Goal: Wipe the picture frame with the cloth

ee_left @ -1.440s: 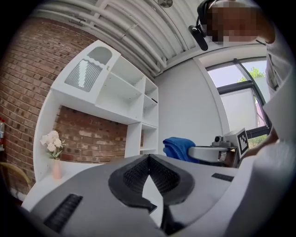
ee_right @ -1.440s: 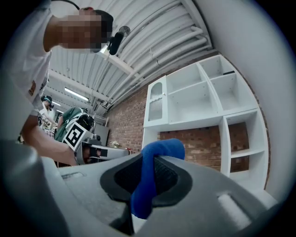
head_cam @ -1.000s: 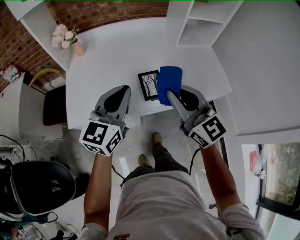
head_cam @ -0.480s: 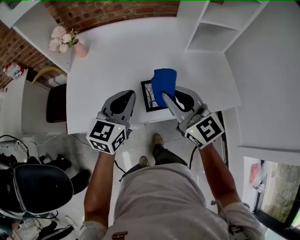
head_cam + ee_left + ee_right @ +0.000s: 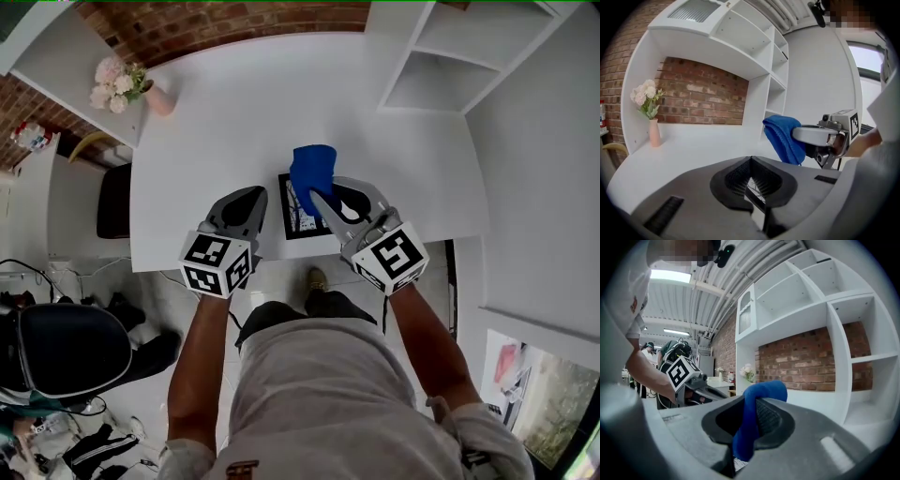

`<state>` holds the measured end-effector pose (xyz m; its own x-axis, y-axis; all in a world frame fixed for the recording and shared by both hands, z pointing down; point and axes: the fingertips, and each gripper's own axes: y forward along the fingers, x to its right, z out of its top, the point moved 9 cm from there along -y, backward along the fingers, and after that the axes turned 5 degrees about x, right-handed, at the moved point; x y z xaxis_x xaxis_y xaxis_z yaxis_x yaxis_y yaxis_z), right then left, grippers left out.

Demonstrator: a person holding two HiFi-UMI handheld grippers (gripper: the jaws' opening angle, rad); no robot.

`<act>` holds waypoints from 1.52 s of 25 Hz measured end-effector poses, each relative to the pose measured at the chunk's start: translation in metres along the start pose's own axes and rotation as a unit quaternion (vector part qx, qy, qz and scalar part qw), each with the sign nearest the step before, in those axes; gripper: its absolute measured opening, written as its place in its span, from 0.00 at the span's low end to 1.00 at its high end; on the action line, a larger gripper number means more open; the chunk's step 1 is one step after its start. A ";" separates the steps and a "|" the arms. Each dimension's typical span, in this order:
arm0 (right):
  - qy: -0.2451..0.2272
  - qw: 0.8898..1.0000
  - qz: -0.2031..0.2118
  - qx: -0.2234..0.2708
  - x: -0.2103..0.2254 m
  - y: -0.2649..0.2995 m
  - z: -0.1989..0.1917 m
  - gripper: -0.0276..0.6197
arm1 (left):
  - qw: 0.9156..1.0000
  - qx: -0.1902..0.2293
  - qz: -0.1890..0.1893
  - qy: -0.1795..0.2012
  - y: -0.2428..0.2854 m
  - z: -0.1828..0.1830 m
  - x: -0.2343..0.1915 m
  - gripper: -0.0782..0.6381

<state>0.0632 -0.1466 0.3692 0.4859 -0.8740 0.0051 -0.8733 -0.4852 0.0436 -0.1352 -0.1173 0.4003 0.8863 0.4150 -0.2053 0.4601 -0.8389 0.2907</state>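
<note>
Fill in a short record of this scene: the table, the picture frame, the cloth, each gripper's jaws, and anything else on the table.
table: white
picture frame: lying flat near the table's front edge
cloth: blue, bunched, over the picture frame's far end; contact unclear
left gripper: jaws shut, empty
right gripper: jaws shut on the cloth
vase of flowers: far left corner

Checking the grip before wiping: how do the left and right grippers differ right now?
The left gripper is shut on nothing; the right gripper is shut on the blue cloth. The right gripper hangs over the picture frame; the left gripper sits beside it. Both are grey.
</note>
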 end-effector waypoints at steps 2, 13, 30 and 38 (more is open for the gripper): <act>0.008 1.000 0.000 -0.012 0.006 0.006 -0.006 0.12 | 1.000 -0.016 0.002 -0.015 0.007 -0.005 -0.003 0.11; 0.040 0.995 -0.014 -0.086 0.015 0.036 -0.031 0.12 | 0.989 -0.139 0.006 -0.046 0.042 -0.030 -0.021 0.17; 0.081 0.974 0.001 -0.212 0.020 0.068 -0.067 0.12 | 0.960 -0.273 -0.002 -0.057 0.068 -0.072 -0.027 0.35; 0.092 0.953 0.031 -0.288 0.013 0.090 -0.089 0.12 | 0.960 -0.275 -0.006 -0.056 0.071 -0.077 -0.027 0.36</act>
<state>-0.0058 -0.1994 0.4623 0.4791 -0.8551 0.1982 -0.7618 -0.2929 0.5777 -0.1223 -0.1610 0.4986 0.8836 0.3578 -0.3020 0.4556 -0.5081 0.7309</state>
